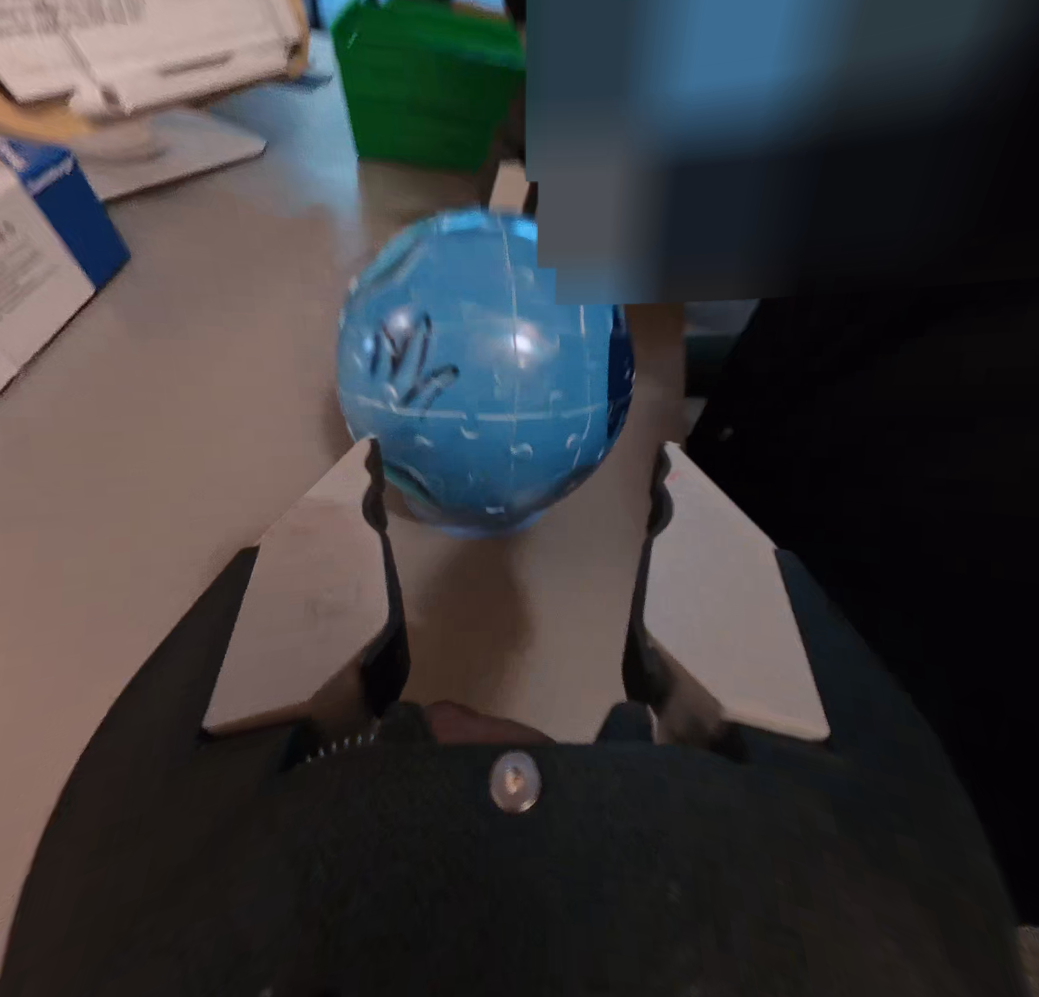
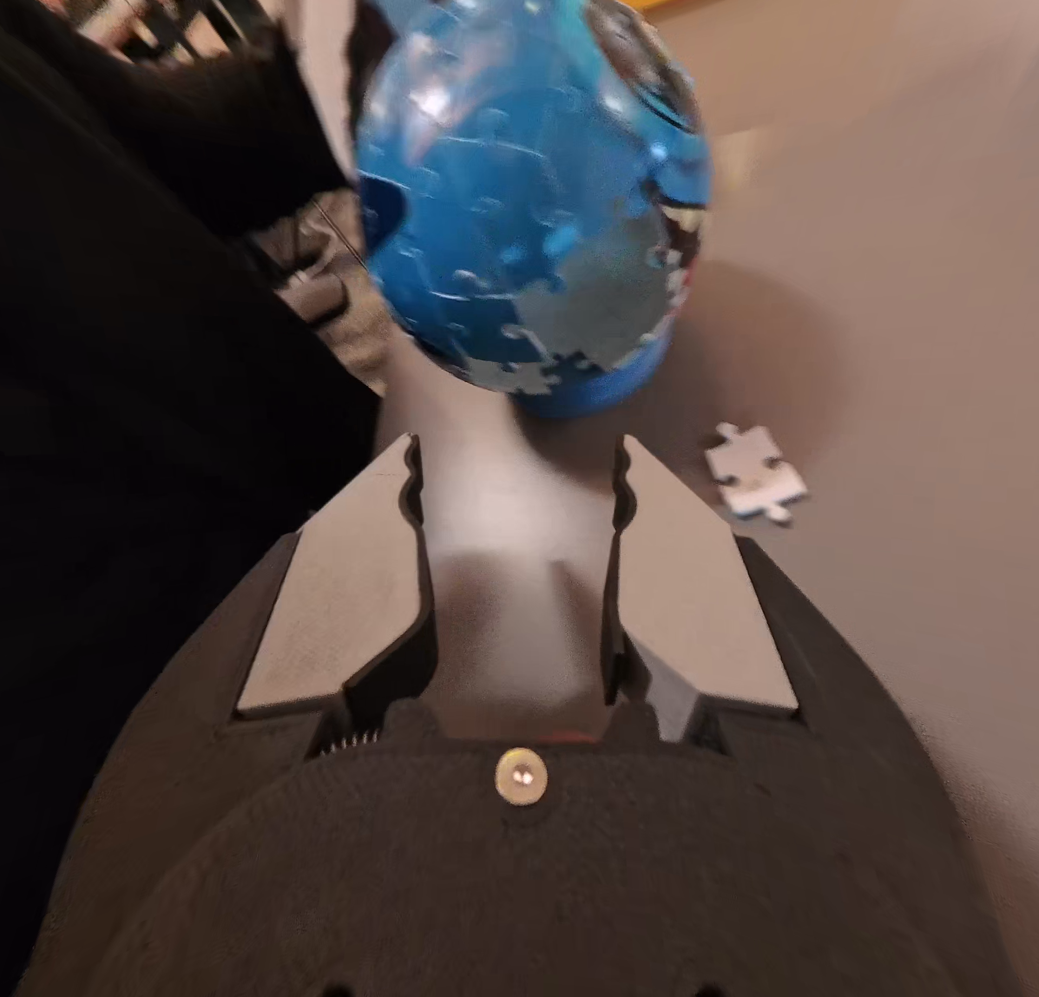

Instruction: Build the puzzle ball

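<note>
A blue puzzle ball [image 1: 478, 368] stands on the beige table on a small blue ring base. My left gripper [image 1: 517, 452] is open, its fingertips just short of the ball's lower sides, holding nothing. In the right wrist view the ball [image 2: 506, 194] shows a gap where grey inner surface is bare, and part of a printed face on its right side. My right gripper [image 2: 517, 447] is open and empty just below the ball. A loose grey puzzle piece [image 2: 753, 478] lies face down on the table to the right of the right gripper's tip.
A green box [image 1: 433, 76] stands behind the ball. A white and blue carton [image 1: 50, 250] and a stack of papers [image 1: 140, 25] lie at the left. A person in dark clothing [image 2: 140, 239] is at the left of the right wrist view. The loose grey puzzle piece [image 2: 753, 478] lies some 5 cm from my right tips, 20 cm from my left tips.
</note>
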### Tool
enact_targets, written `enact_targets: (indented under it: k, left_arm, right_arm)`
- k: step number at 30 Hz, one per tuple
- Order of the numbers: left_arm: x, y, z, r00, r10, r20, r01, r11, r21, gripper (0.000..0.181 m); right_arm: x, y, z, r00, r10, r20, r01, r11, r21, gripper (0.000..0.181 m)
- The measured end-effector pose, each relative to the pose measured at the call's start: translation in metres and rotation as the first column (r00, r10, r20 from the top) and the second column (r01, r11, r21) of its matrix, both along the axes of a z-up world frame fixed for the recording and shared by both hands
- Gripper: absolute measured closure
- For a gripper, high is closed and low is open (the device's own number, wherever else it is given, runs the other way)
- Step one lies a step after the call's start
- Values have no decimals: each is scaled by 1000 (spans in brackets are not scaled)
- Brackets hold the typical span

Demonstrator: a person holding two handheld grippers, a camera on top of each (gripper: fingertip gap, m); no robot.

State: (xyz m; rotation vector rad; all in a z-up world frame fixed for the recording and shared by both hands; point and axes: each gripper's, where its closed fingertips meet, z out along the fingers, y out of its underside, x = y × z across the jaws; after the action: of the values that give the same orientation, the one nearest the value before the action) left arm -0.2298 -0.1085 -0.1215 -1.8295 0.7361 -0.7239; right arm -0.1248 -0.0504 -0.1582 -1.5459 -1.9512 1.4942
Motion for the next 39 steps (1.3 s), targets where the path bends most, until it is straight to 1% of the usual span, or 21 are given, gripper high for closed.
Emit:
enact_targets:
  k: [2, 4, 5, 6, 7, 8, 9, 10, 13, 14, 16, 19, 22, 25, 26, 29, 32, 34, 36, 38, 39]
  left_arm:
    - [-13, 9, 24, 991, -67, 115, 68, 998, -8, 83]
    - [-23, 29, 31, 987, -60, 146, 70, 995, -65, 83]
    - [-22, 33, 30, 990, -83, 116, 91, 993, -71, 83]
    - [-21, 38, 27, 994, -93, 59, 96, 995, -39, 83]
    - [-19, 42, 24, 994, -111, 2, 111, 994, -2, 83]
    - [-17, 44, 20, 989, -143, -36, 144, 990, 5, 81]
    - [-13, 47, 18, 983, -180, -40, 179, 984, -15, 80]
    - [-8, 48, 20, 974, -228, -9, 227, 973, -48, 82]
    - [7, 36, 19, 907, -412, 90, 422, 889, -178, 82]
    - [8, 37, 17, 901, -423, 95, 433, 881, -191, 79]
    - [7, 40, 16, 903, -418, 100, 430, 882, -193, 81]
    - [3, 36, 17, 927, -369, 61, 374, 914, -155, 82]
    - [-2, 32, 14, 964, -265, 4, 264, 961, -84, 79]
    - [-8, 21, 14, 986, -164, -24, 163, 986, -35, 77]
    - [-10, 17, 14, 991, -133, -31, 132, 991, -15, 79]
    - [-14, 5, 13, 998, -50, -29, 51, 999, 11, 77]
    - [-15, -9, 16, 1000, -23, 9, 23, 999, 31, 87]
    - [-21, -11, 17, 1000, 14, 24, -15, 999, 44, 89]
    - [-37, -1, 15, 994, 103, 27, -103, 995, 9, 89]
    - [-54, 15, 11, 977, 209, 50, -204, 975, -93, 90]
    - [-55, 20, 8, 972, 224, 74, -209, 964, -165, 88]
  right_arm:
    - [-6, -10, 5, 997, -72, -35, 72, 997, -5, 110]
    - [-17, -2, 0, 978, -205, -45, 207, 976, 61, 111]
    - [-20, -1, -3, 967, -249, -43, 252, 965, 69, 110]
    - [-22, -3, -4, 959, -282, -29, 283, 958, 48, 110]
    - [-22, -9, -4, 953, -304, -7, 304, 953, -11, 111]
    - [-22, -23, -2, 953, -302, 14, 302, 948, -101, 110]
    - [-22, -36, -1, 955, -294, 39, 296, 938, -181, 111]
    - [-22, -46, -3, 953, -295, 65, 302, 926, -226, 112]
    - [-24, -66, 0, 959, -275, 65, 283, 924, -258, 109]
    - [-26, -70, 1, 961, -271, 57, 277, 927, -252, 107]
    - [-32, -76, -2, 964, -255, 68, 264, 934, -241, 114]
    - [-38, -69, -5, 952, -291, 90, 305, 918, -255, 122]
    - [-42, -53, -3, 937, -338, 89, 349, 891, -291, 116]
    - [-48, -30, -4, 925, -373, 68, 378, 892, -249, 116]
    - [-51, -21, -3, 921, -387, 56, 389, 892, -231, 115]
    - [-61, -5, 2, 937, -348, 37, 347, 913, -214, 105]
    - [-65, 1, 12, 954, -299, 12, 296, 937, -188, 107]
    - [-62, 3, 17, 963, -269, 20, 268, 947, -179, 105]
    - [-58, 9, 19, 957, -289, 35, 290, 939, -186, 104]
    - [-54, 8, 21, 951, -303, 58, 308, 926, -219, 103]
    - [-52, 7, 21, 947, -311, 75, 320, 919, -228, 101]
